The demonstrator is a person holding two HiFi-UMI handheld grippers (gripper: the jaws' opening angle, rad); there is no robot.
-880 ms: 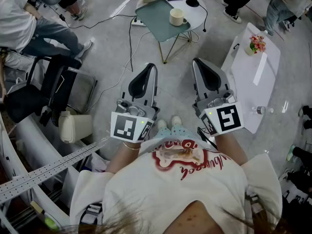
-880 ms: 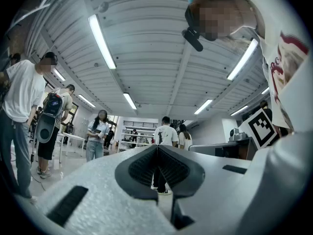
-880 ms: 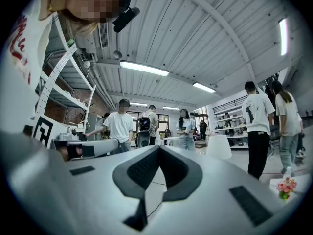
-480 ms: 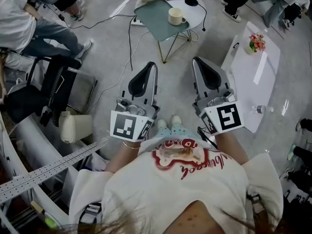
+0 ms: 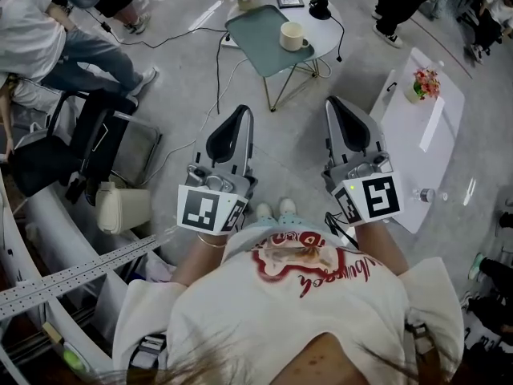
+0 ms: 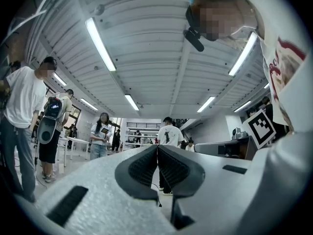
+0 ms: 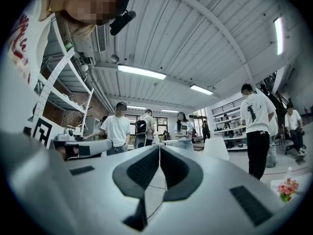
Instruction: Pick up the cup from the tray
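Head view: the cup [image 5: 292,35] stands upright on the teal tray [image 5: 255,32], which lies on a small round table [image 5: 327,21]. The left gripper [image 5: 240,115] and the right gripper [image 5: 337,104] are held side by side near the person's body, well apart from the table.

Left gripper view: jaws pressed together, nothing between them.

Right gripper view: jaws likewise together, nothing held.
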